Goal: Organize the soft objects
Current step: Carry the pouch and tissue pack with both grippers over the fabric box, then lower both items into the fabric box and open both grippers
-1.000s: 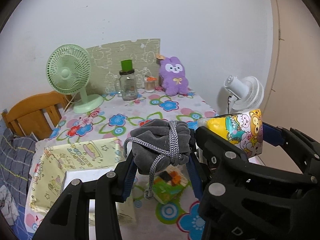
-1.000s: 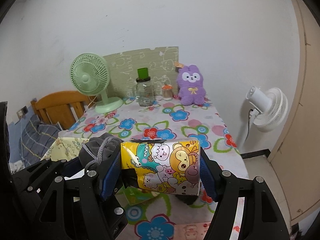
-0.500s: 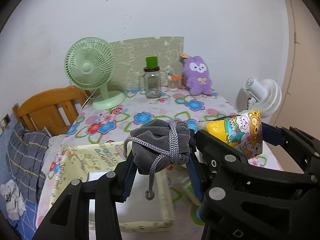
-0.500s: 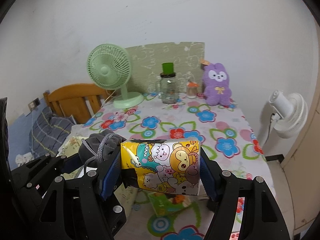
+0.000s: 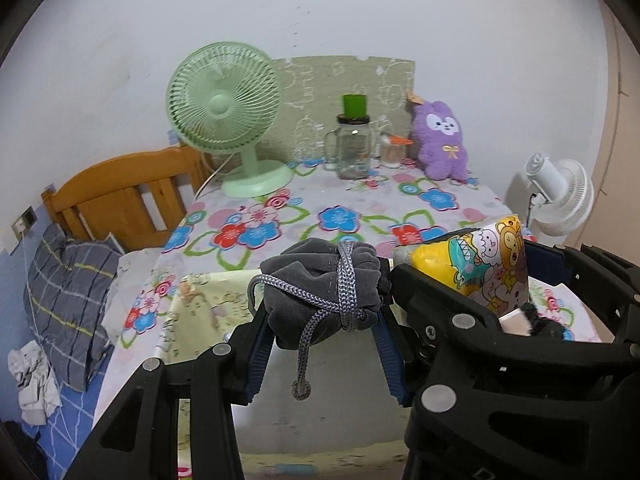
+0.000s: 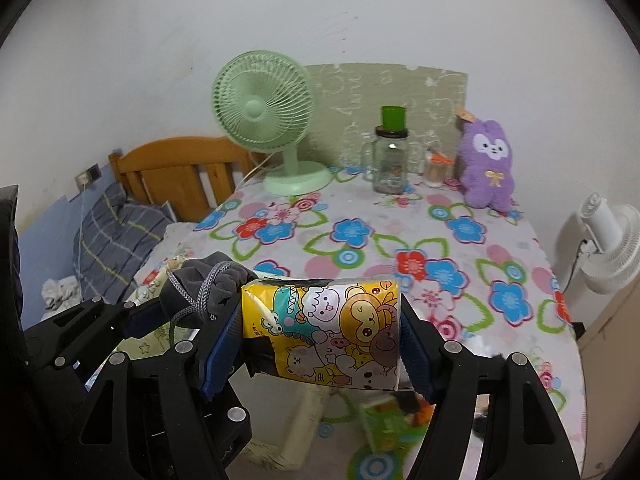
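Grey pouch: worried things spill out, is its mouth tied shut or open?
Shut: the grey pouch is gathered closed with its cord wrapped around it.

Both grippers are up side by side and angled down a bit over the near edge of the table (image 6: 520, 248), close enough that each one shows in the other's camera. The left gripper (image 5: 320, 316) has its blue-padded jaws about halfway in, squeezing a grey drawstring pouch (image 5: 320, 280), with the cord dangling between its black fingers (image 5: 260, 352). The right gripper (image 6: 320, 332) sits just to its right, jaws set wider and clamped on both ends of a cartoon-print tissue pack (image 6: 324, 332), held level.
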`<action>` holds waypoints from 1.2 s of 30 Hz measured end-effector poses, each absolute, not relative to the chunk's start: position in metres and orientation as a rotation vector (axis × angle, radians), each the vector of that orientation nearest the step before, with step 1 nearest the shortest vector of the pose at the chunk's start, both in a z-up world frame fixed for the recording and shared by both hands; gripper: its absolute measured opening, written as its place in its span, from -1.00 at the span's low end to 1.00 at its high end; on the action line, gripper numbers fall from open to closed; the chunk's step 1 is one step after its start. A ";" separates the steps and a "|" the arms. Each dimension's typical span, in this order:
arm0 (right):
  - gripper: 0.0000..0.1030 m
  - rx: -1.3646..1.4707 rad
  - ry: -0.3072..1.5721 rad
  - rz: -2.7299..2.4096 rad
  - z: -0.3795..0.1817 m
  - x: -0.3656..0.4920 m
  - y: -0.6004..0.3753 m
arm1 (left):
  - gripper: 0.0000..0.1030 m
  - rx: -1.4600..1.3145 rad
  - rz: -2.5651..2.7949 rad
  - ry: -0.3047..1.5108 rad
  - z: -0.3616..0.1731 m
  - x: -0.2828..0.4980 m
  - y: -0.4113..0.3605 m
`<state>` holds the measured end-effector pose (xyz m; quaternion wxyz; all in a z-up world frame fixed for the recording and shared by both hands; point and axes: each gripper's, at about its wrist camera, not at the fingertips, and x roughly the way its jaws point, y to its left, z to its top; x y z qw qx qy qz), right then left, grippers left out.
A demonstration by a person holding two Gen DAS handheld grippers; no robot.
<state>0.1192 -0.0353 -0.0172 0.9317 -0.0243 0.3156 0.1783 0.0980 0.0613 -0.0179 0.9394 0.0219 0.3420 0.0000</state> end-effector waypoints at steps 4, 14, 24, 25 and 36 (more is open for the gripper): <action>0.43 -0.053 0.664 0.402 -0.024 0.125 -0.018 | -0.04 0.036 0.031 0.715 -0.025 0.100 0.080; 0.43 -0.085 0.713 0.473 -0.043 0.136 0.022 | -0.04 0.017 0.088 0.760 -0.045 0.108 0.114; 0.43 -0.103 0.791 0.478 -0.066 0.153 0.043 | -0.01 0.010 0.088 0.812 -0.064 0.118 0.132; 0.44 -0.101 0.799 0.477 -0.067 0.155 0.044 | -0.01 0.013 0.085 0.811 -0.064 0.118 0.132; 0.72 -0.096 0.830 0.437 -0.070 0.161 0.040 | 0.50 0.016 0.046 0.814 -0.064 0.120 0.126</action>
